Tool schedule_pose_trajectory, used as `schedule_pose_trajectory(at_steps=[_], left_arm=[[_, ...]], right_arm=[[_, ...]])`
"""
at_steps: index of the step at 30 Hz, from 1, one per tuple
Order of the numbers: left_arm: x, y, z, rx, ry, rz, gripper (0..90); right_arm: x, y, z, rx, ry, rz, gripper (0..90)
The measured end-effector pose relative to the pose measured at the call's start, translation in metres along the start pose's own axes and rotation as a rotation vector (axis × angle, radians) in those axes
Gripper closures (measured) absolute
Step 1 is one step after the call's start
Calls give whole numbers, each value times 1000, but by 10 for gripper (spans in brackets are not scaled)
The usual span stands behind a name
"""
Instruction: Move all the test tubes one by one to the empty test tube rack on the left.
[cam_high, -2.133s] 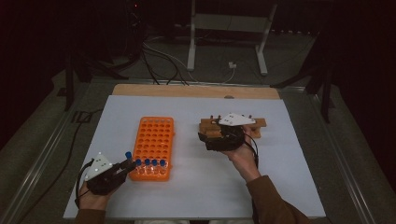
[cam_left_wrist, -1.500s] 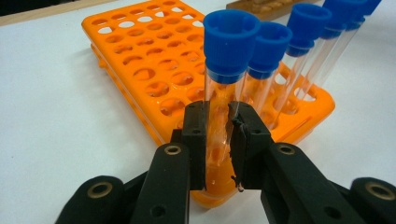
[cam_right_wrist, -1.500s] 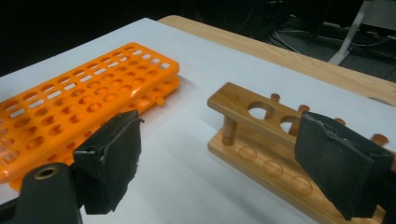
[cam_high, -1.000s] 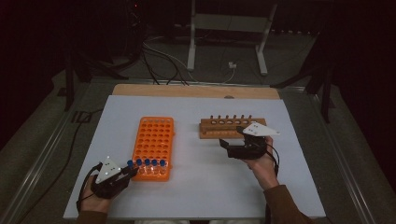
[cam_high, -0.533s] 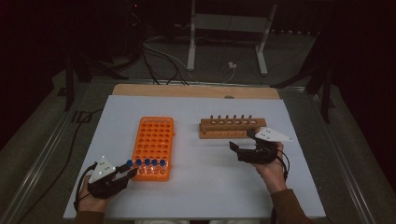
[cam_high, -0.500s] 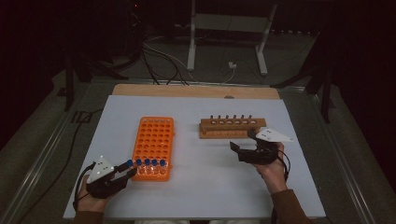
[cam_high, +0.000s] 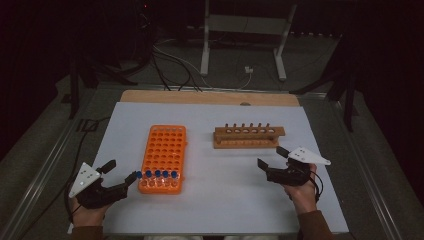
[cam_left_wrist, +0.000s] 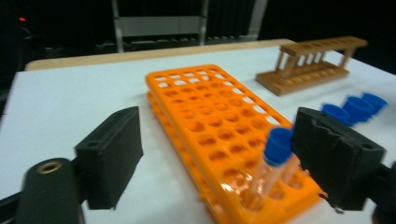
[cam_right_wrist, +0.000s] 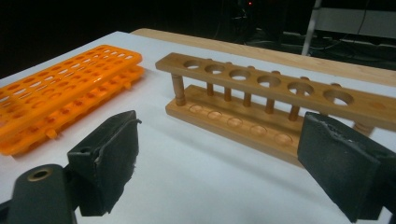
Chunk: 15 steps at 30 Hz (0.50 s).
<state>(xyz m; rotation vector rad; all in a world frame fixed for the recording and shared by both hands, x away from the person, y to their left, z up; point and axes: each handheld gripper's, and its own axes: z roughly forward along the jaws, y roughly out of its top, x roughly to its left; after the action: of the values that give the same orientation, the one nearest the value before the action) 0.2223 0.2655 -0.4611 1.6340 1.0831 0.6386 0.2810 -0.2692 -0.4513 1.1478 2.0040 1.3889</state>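
Gaping left tool flanks blue-capped tube, untouched.

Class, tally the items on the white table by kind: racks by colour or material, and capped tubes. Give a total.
Blue-capped tubes: 5
Orange rack: 1
Wooden rack: 1
Total: 7
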Motion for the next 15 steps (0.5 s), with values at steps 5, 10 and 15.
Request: schedule_pose_trajectory(at_steps=[5, 10, 15], left_arm=[[3, 1, 1, -6, 38, -15, 62], [6, 1, 2, -31, 66, -42, 10], [8, -3, 4, -33, 77, -46, 7]], right_arm=[[-3, -14, -10, -6, -14, 16, 125], [-6, -20, -20, -22, -26, 29, 88], [-11, -27, -27, -29, -30, 36, 41]])
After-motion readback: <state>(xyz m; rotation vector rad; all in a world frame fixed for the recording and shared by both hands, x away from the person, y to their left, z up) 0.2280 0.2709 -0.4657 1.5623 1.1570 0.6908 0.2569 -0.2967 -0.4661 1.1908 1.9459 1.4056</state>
